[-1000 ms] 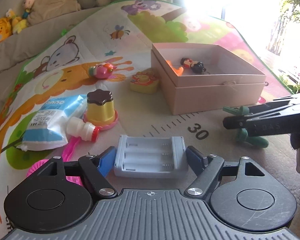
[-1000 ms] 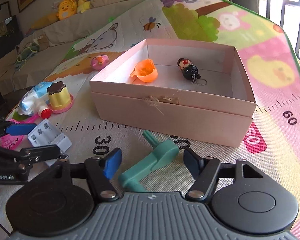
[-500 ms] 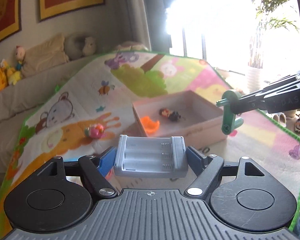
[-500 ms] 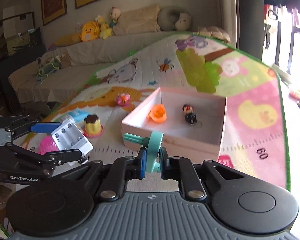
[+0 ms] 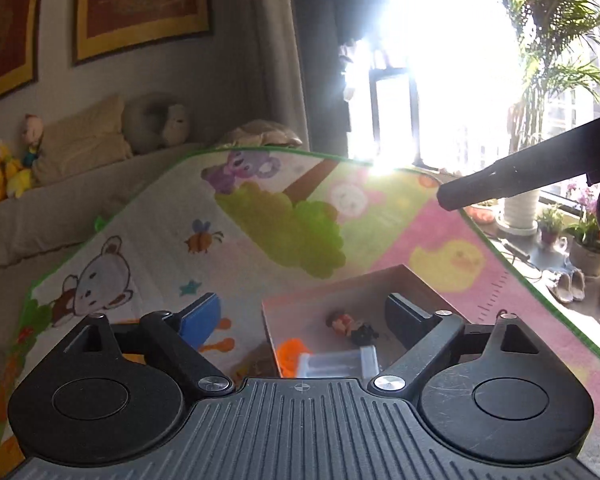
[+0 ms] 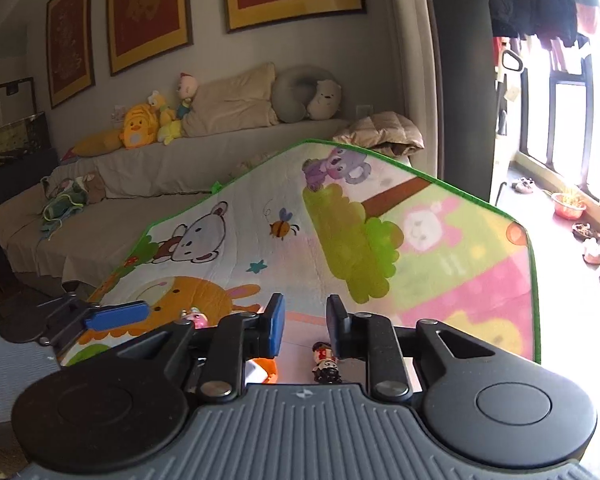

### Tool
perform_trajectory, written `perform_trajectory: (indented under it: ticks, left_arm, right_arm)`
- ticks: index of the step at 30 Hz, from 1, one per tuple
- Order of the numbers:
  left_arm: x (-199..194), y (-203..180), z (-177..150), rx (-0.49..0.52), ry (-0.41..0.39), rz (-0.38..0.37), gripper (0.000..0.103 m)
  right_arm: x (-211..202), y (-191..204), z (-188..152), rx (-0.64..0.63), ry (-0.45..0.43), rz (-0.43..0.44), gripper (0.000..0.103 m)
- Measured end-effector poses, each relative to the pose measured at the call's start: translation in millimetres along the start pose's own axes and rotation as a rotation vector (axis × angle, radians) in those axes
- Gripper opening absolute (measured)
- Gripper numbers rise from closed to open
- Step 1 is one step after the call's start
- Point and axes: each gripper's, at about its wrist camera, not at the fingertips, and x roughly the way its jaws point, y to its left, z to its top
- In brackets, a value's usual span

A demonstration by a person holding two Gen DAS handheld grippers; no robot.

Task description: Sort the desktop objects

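My left gripper (image 5: 300, 312) is open and empty above the pink box (image 5: 408, 276). The grey battery holder (image 5: 338, 364) lies in the box beside an orange toy (image 5: 290, 358) and a small doll keychain (image 5: 350, 326). My right gripper (image 6: 305, 320) is open and empty, raised over the same box. Below it I see the doll keychain (image 6: 325, 362) and part of the orange toy (image 6: 270, 368). The teal handle is not visible in either view.
A small pink toy (image 6: 194, 317) lies on the play mat (image 6: 340, 232) left of the box. A sofa (image 6: 160, 168) with plush toys stands behind the mat. The other gripper's arm (image 5: 520, 174) crosses the upper right of the left wrist view.
Both grippers rose over the box and opened. The battery holder left my left gripper and now lies in the box. The teal handle left my right gripper and is out of sight.
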Motion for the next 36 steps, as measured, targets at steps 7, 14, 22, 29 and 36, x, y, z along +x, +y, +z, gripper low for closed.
perform_trajectory:
  ticks: [7,14,22,29,36]
  left_arm:
    - [-39.8,24.7,-71.4,-0.015,0.124,0.092,0.099]
    - [-92.1,39.5,-115.1,-0.124,0.235,0.085,0.1]
    - [-123.7,45.7,-132.2,-0.195,0.259,0.078,0.102]
    - [-119.1,41.8,-138.0,-0.204,0.272,0.048,0.102]
    - [-111.5,33.8,-134.5,-0.199,0.266,0.003,0.102]
  right_arm:
    - [-14.5,15.7,-101.6,-0.102,0.178,0.066,0.058]
    - [-36.4,81.4,-178.0,-0.261,0.335,0.3,0.075]
    - [-15.8,128.4,-198.5,-0.418,0.341,0.408,0.084]
    - [-9.0,127.2,-198.2,-0.411,0.366,0.364,0.071]
    - [-56.5,114.6,-150.6,-0.437,0.224,0.295,0.071]
